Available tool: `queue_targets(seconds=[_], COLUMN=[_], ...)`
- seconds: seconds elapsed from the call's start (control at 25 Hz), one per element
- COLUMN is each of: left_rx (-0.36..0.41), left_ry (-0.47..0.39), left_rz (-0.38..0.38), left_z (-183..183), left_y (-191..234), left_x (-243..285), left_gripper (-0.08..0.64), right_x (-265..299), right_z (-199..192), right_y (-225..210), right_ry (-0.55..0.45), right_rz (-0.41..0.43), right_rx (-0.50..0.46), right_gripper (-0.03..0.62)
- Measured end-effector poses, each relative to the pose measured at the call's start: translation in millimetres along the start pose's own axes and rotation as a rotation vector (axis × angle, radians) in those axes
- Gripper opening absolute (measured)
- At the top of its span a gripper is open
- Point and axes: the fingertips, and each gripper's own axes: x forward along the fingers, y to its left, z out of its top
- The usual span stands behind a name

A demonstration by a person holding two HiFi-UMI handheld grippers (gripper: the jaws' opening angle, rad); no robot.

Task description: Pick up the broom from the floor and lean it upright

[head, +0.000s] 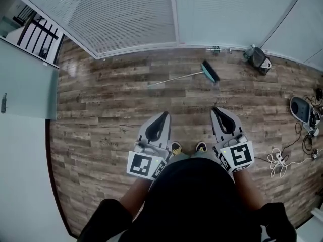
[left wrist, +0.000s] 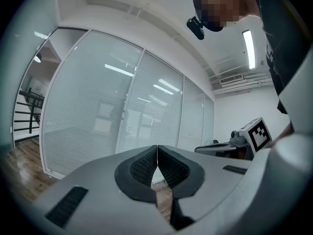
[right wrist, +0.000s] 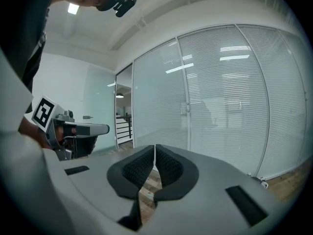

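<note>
Broom (head: 187,75): lying flat on the wood floor (head: 101,110) near the glass wall (head: 126,14). We are placing it at 12 o'clock from both grippers, well apart from them.
Long axis: running almost 9-to-3 o'clock, with the brush head (head: 210,71) at the 3 o'clock end.
Nearer hand: the left gripper (head: 163,115) is facing the handle (head: 174,79) and the right gripper (head: 217,110) the brush head. We are judging neither clearly closer.
Left gripper jaws: meeting pad to pad, gripping nothing.
Right gripper jaws: likewise closed together, carrying nothing.
</note>
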Motion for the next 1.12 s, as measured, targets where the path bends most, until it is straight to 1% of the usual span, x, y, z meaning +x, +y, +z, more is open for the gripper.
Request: queue_targets(seconds=[0.16,0.32,0.52,0.68,0.88,1.0,1.12], left_rx=[-0.017,-0.021,-0.025,-0.023,-0.013,0.0,-0.011], left_ry=[0.01,0.016,0.015,0.004,0.009,0.013,0.016], left_rz=[-0.001,-0.008,-0.001,-0.004,-0.002,0.0,0.01], left_z=[-7.9,-12.2,-14.6,-14.4,-16.3,-15.1,-12.0], left_y=[23.1,47.6,63.5,66.3,72.5,76.9,84.1], left_x=[-10.8,-18.1,-20.6,-8.8,14.1,37.0,65.5], left_gripper=[0.023,0.023,0.023,0.023,0.023,0.023,0.023], right_x=[11.6,26.8,36.0,46.2,69.0,86.9,107.5], right_z=[-0.8,3.3,6.2,5.5,6.9,6.2,7.8], right_y=[12.2,24.4,27.1,11.5,-9.6,-30.3,-54.0], right_ry=[0.005,0.0,-0.002,-0.015,-0.034,-0.038,-0.038], right_rz=[-0.019,-0.041,-0.06,-0.077,-0.079,-0.073,-0.07], right_rx=[-0.007,-0.035,-0.042,0.001,0.01,0.022,0.036], right_gripper=[0.02,0.02,0.02,0.02,0.02,0.02,0.02])
